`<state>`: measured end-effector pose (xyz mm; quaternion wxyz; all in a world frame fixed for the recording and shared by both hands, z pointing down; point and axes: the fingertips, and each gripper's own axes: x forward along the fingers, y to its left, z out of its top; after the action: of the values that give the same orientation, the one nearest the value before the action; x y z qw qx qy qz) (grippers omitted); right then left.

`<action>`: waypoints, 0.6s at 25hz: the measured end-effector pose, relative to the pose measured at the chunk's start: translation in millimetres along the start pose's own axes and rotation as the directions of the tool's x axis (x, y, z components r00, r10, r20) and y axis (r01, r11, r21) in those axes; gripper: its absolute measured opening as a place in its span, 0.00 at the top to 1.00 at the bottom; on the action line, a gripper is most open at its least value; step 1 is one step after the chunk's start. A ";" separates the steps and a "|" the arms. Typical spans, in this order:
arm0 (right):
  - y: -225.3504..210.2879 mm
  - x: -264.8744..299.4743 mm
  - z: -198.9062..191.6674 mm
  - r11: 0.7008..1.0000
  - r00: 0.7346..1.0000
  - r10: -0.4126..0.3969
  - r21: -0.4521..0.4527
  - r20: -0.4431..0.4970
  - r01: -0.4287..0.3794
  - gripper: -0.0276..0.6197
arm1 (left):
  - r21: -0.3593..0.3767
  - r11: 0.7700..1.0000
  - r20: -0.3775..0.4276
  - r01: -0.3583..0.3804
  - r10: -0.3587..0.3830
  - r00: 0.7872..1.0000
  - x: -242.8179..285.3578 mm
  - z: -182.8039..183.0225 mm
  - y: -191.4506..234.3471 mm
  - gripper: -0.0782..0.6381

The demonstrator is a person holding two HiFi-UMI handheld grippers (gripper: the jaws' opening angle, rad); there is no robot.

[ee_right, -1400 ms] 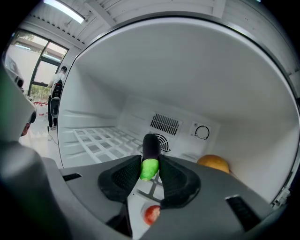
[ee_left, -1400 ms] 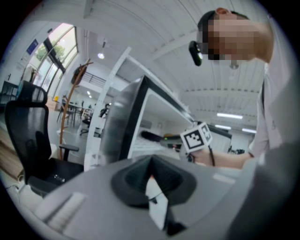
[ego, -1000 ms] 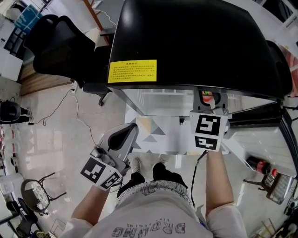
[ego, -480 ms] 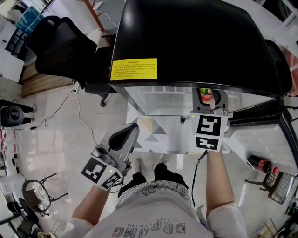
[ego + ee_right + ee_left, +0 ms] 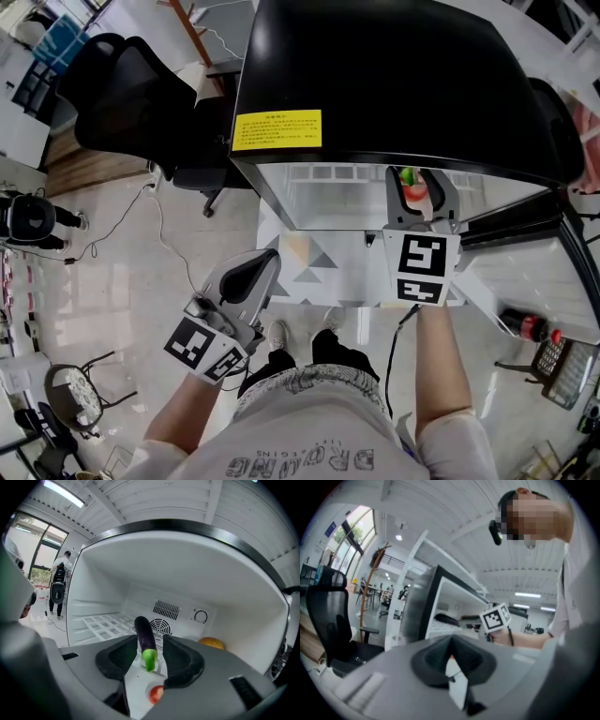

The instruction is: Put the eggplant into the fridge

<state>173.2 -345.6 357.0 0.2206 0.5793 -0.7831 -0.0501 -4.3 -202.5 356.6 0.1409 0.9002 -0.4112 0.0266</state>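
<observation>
Right gripper view: right gripper [image 5: 149, 637] jaws opening, eggplant [image 5: 146, 643] between (in fridge [image 5: 117, 573]); left gripper [image 5: 452, 638] closed, empty

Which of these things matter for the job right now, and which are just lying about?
Job:
- eggplant, between the opening jaws of the right gripper
- fridge, open

Lying about:
- orange fruit, in the fridge
- red round item
- chair
- left gripper, shut, empty
</observation>
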 end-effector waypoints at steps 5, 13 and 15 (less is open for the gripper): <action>-1.2 -11.7 6.7 1.000 1.000 -0.008 0.005 0.018 0.008 0.70 | 0.007 1.000 0.007 0.010 -0.010 1.000 -5.8 3.5 -4.0 0.88; 6.6 -36.7 14.3 1.000 0.998 -0.006 0.008 0.055 0.006 0.71 | 0.022 0.999 0.016 0.035 -0.036 0.999 -19.3 7.7 -11.8 0.88; 9.3 -42.9 14.9 1.000 0.998 -0.009 0.011 0.056 0.009 0.73 | 0.027 0.999 0.017 0.043 -0.044 0.999 -23.7 8.2 -13.4 0.88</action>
<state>168.9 -305.3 334.4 0.1949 0.5823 -0.7867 -0.0630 -10.5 -179.0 341.8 0.1256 0.9110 -0.3923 0.0209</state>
